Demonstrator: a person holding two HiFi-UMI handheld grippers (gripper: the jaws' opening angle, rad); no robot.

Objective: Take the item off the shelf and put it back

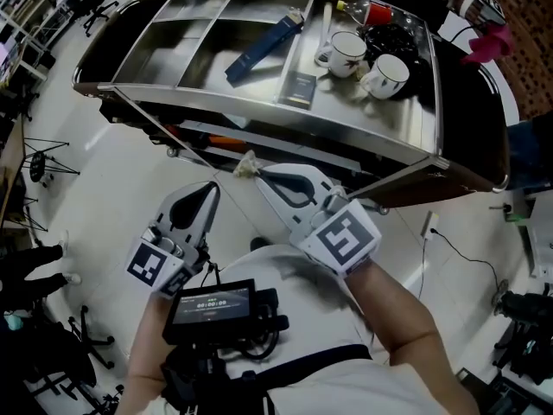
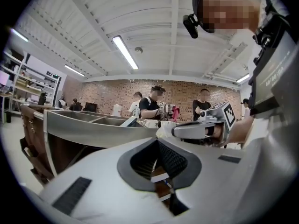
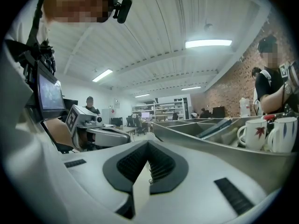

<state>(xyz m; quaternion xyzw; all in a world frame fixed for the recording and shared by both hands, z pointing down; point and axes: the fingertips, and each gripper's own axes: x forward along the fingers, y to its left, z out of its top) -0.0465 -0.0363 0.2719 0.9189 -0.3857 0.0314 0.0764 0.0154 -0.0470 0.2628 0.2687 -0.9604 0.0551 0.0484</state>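
A steel shelf point(image 1: 259, 106) with divided trays stands in front of me in the head view. My right gripper point(image 1: 259, 173) is just below its front rim, shut on a small pale packet point(image 1: 247, 166). In the right gripper view that packet point(image 3: 141, 188) shows as a thin pale strip pinched between the jaws of the right gripper point(image 3: 148, 146). My left gripper point(image 1: 210, 190) hangs lower left of it, shut with nothing held. The left gripper view looks over the left gripper point(image 2: 158, 142) at the right gripper point(image 2: 187, 130) beside the shelf edge point(image 2: 93, 127).
On the shelf lie a blue box point(image 1: 263, 48), a dark packet point(image 1: 300, 89), a white spoon point(image 1: 326, 24), two white mugs point(image 1: 346, 53) point(image 1: 386, 74), a red-capped bottle point(image 1: 367, 11) and a black bundle point(image 1: 393, 37). Other people stand behind the shelf.
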